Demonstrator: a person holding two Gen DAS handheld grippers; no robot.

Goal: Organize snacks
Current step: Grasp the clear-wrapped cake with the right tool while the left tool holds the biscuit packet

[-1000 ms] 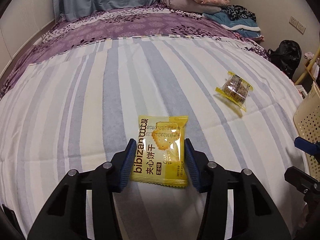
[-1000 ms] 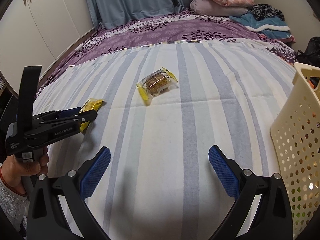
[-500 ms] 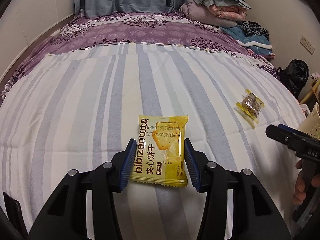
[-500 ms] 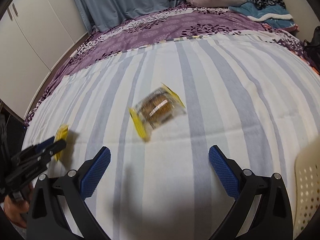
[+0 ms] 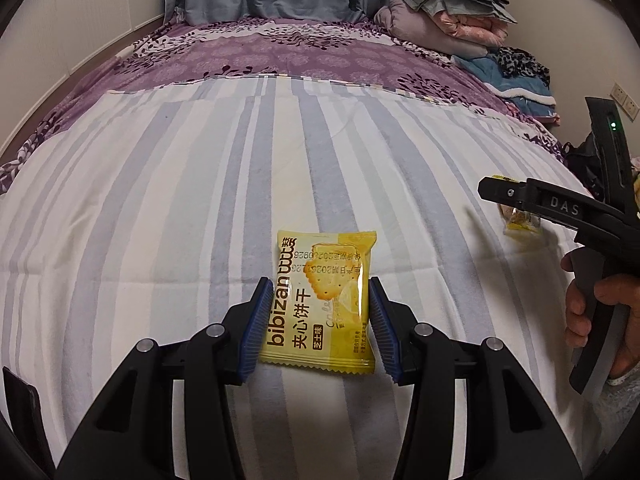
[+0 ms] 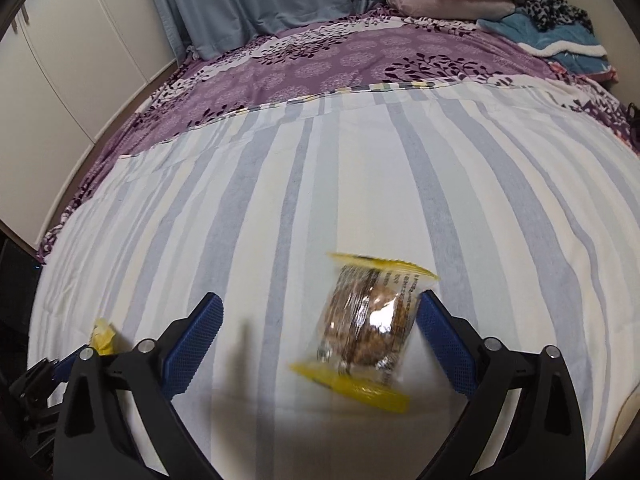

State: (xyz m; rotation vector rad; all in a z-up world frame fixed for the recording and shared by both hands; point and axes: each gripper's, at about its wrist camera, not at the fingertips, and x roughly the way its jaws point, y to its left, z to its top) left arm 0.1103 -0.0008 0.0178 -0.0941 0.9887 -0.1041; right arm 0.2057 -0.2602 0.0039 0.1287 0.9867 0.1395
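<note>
biscuit packet (image 5: 320,300) pinched between left gripper (image 5: 318,320) pads; right gripper (image 6: 320,344) jaws closing around clear-wrapped snack (image 6: 366,330), left pad not touching.

clear snack packet (image 6: 366,326) between closing fingers (image 6: 442,342)

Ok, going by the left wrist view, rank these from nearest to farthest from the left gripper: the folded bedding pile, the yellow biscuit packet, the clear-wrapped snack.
1. Yellow biscuit packet: clamped between the left gripper pads.
2. Clear-wrapped snack: off to the right on the striped sheet, partly hidden behind the right gripper.
3. Folded bedding pile: far end of the bed, upper right.
</note>
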